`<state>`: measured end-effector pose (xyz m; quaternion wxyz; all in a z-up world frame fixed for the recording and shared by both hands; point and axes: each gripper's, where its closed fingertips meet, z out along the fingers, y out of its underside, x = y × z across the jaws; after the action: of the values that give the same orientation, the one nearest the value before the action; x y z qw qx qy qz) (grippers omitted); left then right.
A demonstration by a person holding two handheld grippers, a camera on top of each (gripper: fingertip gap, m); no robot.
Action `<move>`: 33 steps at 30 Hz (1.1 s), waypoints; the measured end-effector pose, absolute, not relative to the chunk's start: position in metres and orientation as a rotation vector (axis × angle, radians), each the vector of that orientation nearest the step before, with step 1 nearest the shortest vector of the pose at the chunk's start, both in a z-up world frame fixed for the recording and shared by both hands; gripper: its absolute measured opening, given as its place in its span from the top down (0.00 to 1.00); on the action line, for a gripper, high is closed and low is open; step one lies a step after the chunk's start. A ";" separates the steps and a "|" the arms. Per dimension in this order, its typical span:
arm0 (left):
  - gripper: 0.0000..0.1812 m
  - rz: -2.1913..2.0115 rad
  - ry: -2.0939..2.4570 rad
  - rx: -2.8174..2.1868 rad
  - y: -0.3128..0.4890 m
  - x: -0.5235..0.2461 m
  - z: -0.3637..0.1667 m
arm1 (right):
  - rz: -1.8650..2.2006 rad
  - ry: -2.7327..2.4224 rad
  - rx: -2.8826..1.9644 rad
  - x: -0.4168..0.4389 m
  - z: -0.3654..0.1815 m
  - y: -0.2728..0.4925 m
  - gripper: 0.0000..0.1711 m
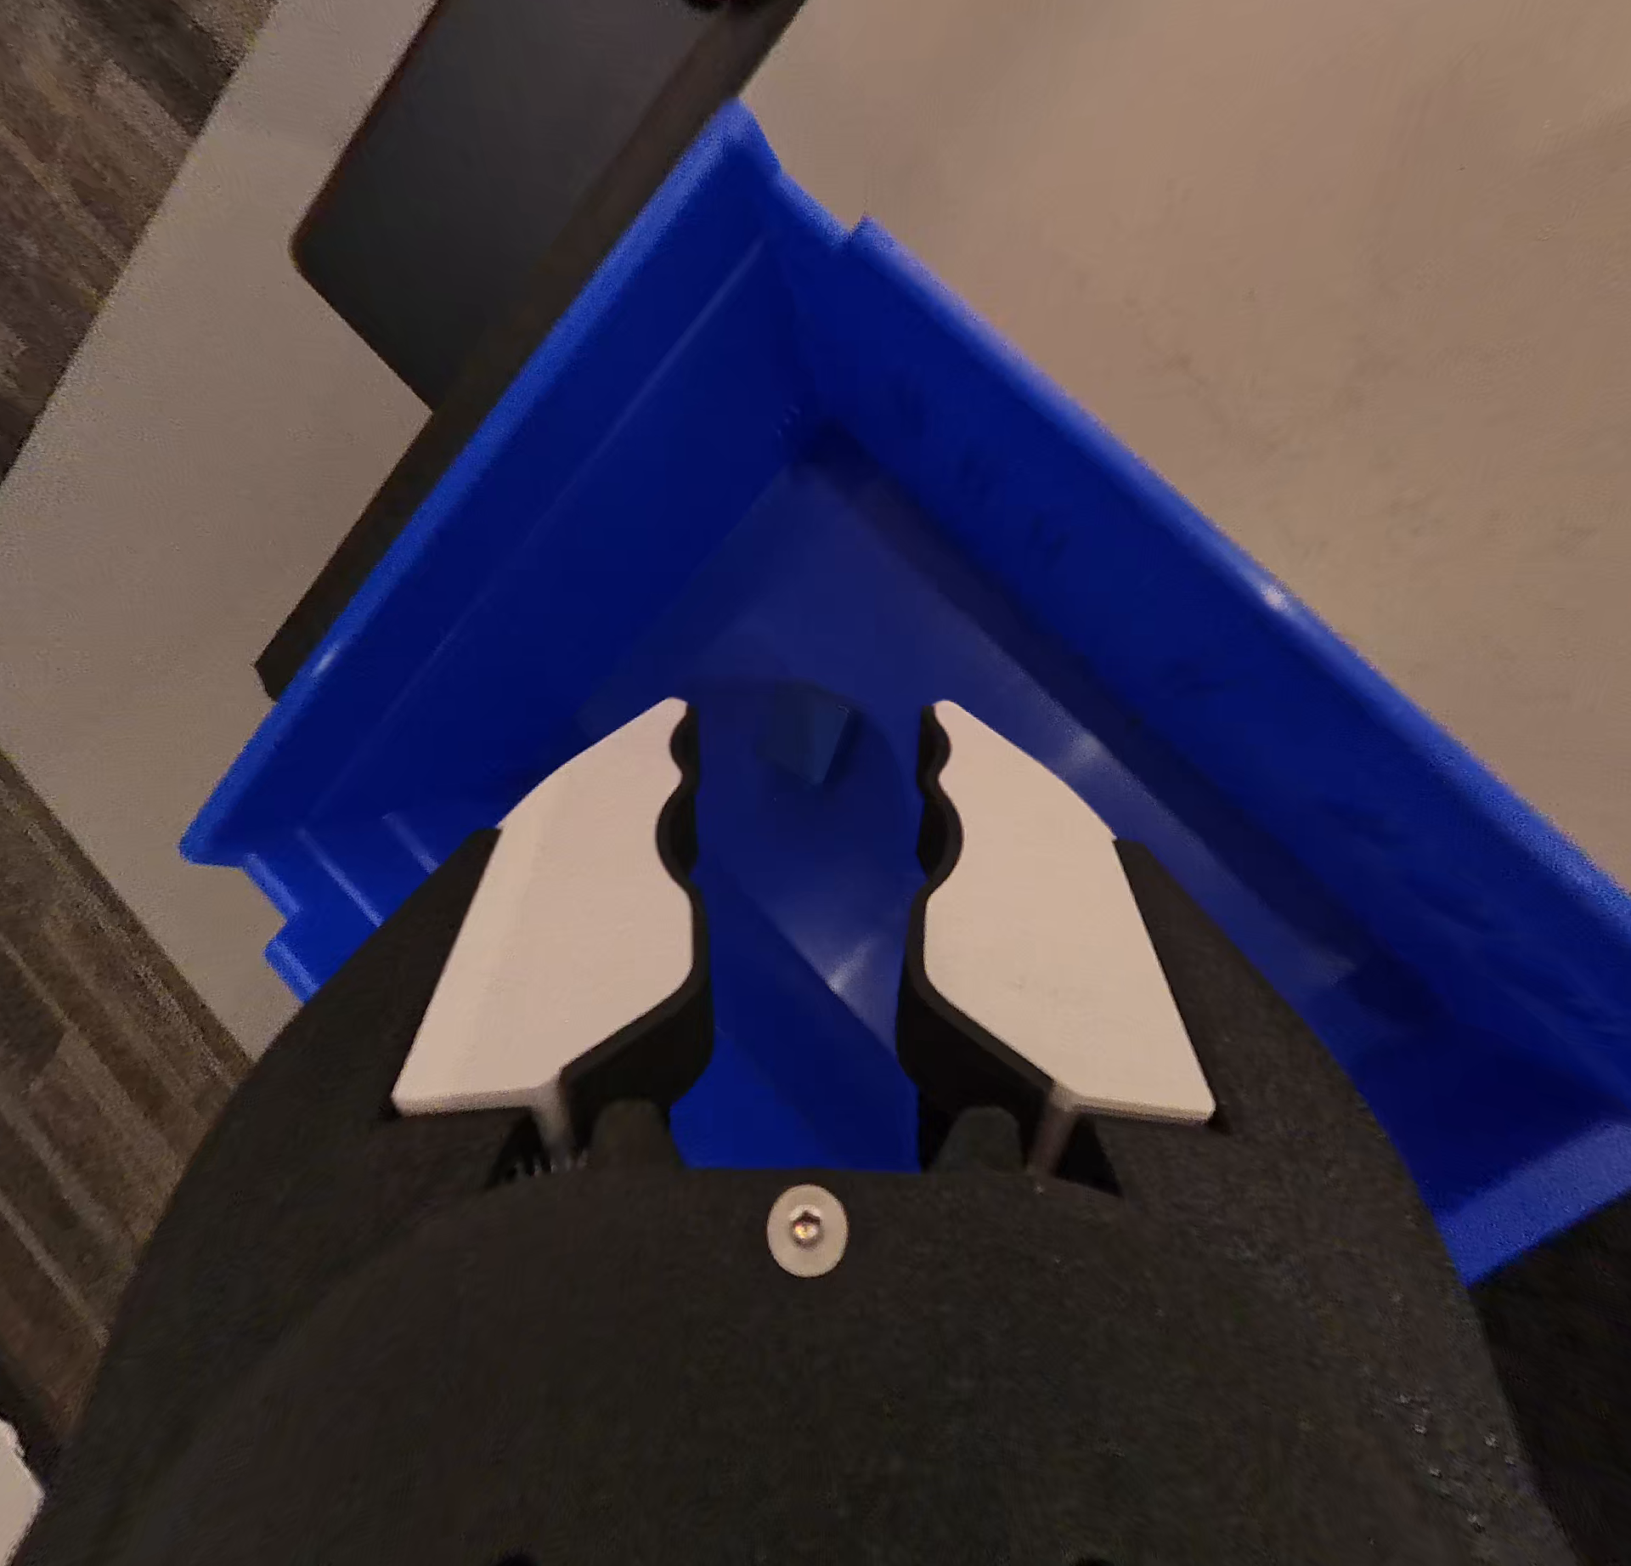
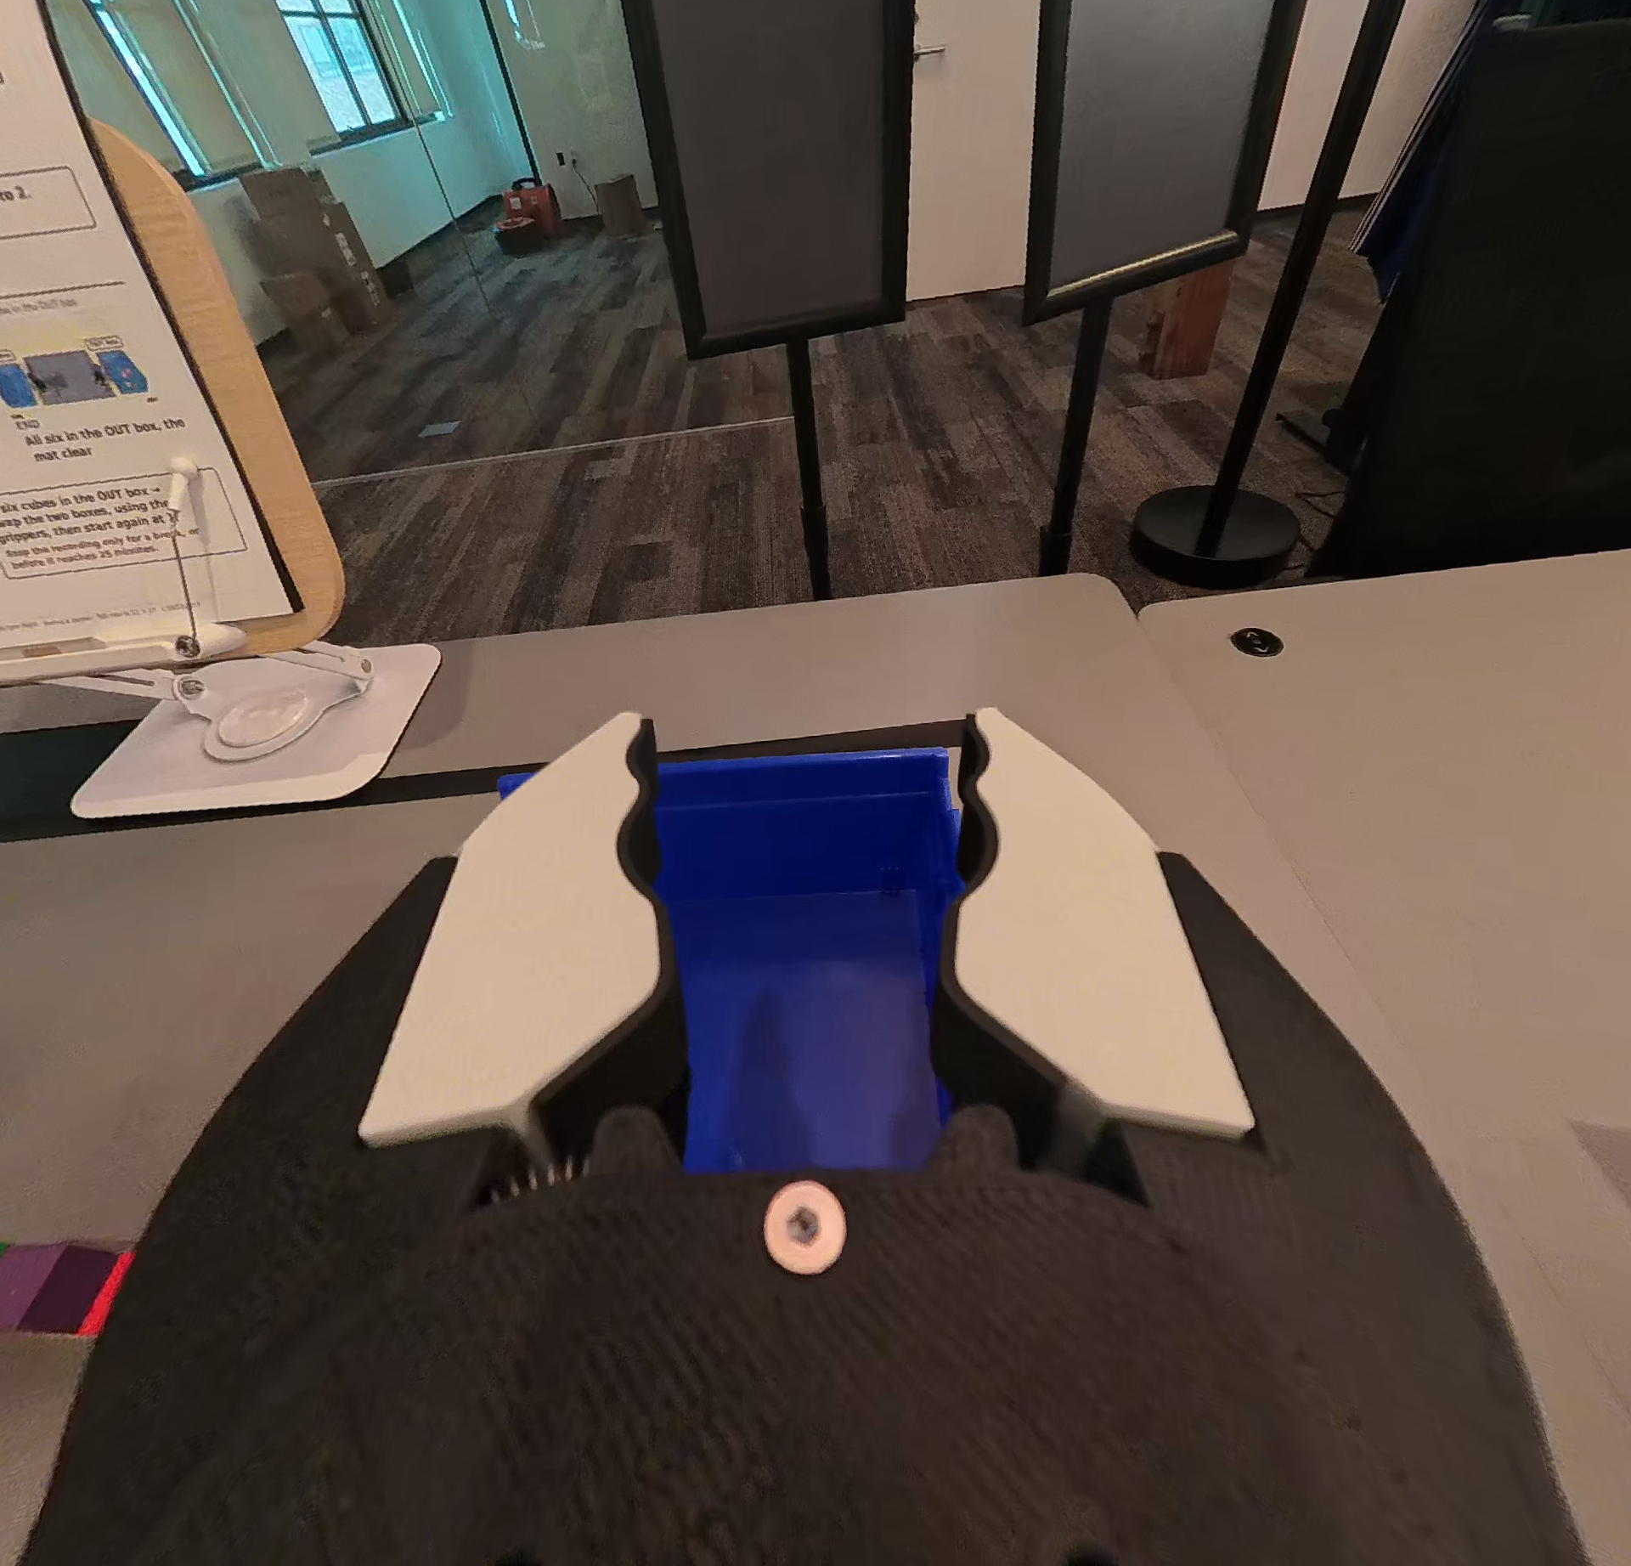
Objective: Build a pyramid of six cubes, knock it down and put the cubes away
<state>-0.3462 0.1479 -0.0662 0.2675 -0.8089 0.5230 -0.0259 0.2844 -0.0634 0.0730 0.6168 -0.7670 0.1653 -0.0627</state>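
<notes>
The left gripper (image 1: 803, 729) hangs over a blue bin (image 1: 1147, 552), fingers spread and empty. One blue cube (image 1: 807, 742) lies on the bin floor straight ahead of the tips, in line with the gap between them, so this hand looks nearest to it. The bin walls close in on two sides and would crowd a reach. The right gripper (image 2: 807, 742), also released and empty, points into another blue bin (image 2: 794, 817) on the counter (image 2: 1412, 817); no cube shows there. A document stand (image 2: 247, 729) sits well off to its left.
</notes>
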 end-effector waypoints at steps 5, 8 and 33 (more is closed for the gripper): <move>0.75 -0.056 1.552 -2.131 0.152 -0.353 -0.098 | -0.160 0.370 -1.792 0.282 0.068 -0.061 0.61; 0.76 0.000 1.647 -2.147 0.155 -0.361 -0.116 | -0.173 0.374 -1.802 0.283 0.065 -0.061 0.61; 0.84 -0.034 1.431 -2.002 0.152 -0.326 -0.006 | -0.156 0.378 -1.822 0.287 0.058 -0.059 0.61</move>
<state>-0.3263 0.1521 -0.0061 0.3338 -0.7668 0.5481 -0.0130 0.2865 -0.0595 0.0576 0.5948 -0.7844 0.1626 -0.0671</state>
